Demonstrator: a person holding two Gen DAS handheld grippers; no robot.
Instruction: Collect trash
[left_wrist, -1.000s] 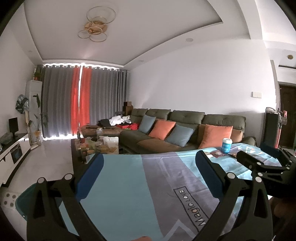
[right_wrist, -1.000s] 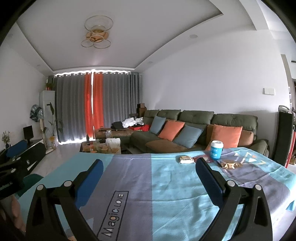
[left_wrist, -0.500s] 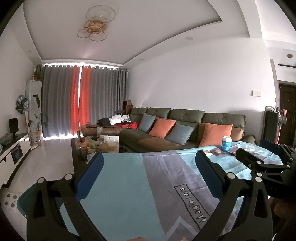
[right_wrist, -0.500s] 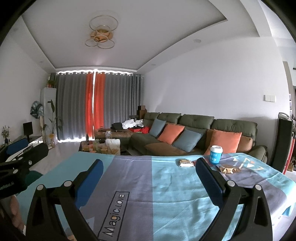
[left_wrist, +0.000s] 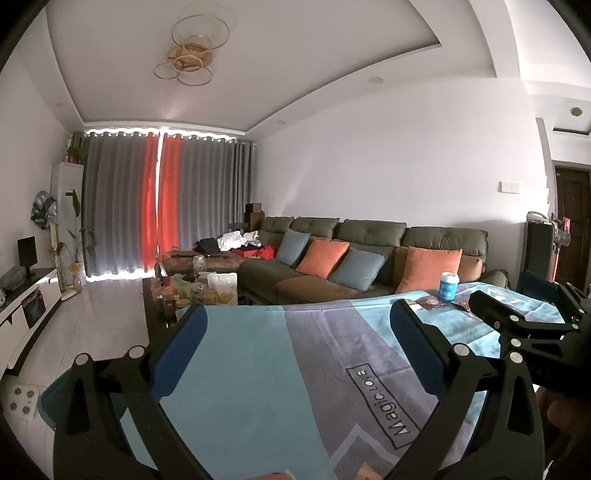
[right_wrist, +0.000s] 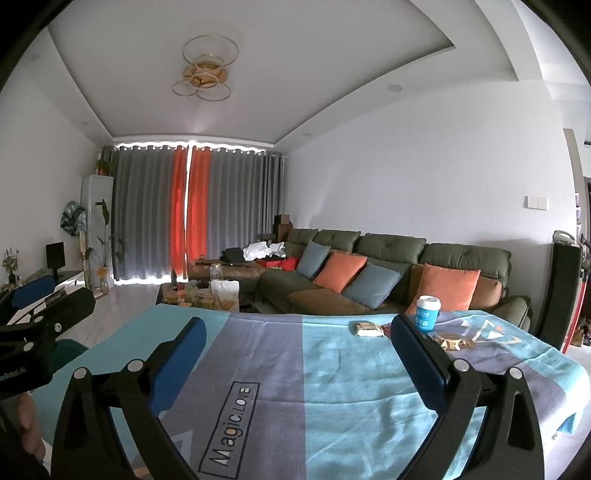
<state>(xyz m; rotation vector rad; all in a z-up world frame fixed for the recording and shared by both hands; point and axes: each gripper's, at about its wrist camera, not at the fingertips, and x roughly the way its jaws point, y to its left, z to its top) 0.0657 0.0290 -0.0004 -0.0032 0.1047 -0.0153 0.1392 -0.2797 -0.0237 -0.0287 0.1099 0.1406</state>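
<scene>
Trash lies grouped at the table's far end, at about 1 o'clock from the right gripper (right_wrist: 295, 354): a blue cup (right_wrist: 427, 313), a white packet (right_wrist: 367, 328) and a brown wrapper (right_wrist: 453, 342) on the striped cloth (right_wrist: 332, 387). Both the right and the left gripper (left_wrist: 295, 350) are spread wide and empty, probably readied for pickup.

The right gripper (right_wrist: 295, 354) fills the lower frame, its blue-padded jaws wide apart with nothing between them, over a blue and grey cloth (right_wrist: 332, 387). Right of centre on the cloth stand a blue cup (right_wrist: 427, 313), a white packet (right_wrist: 367, 328) to its left and a brown wrapper (right_wrist: 453, 341) below it. The left gripper (right_wrist: 40, 317) shows at the left edge.
</scene>
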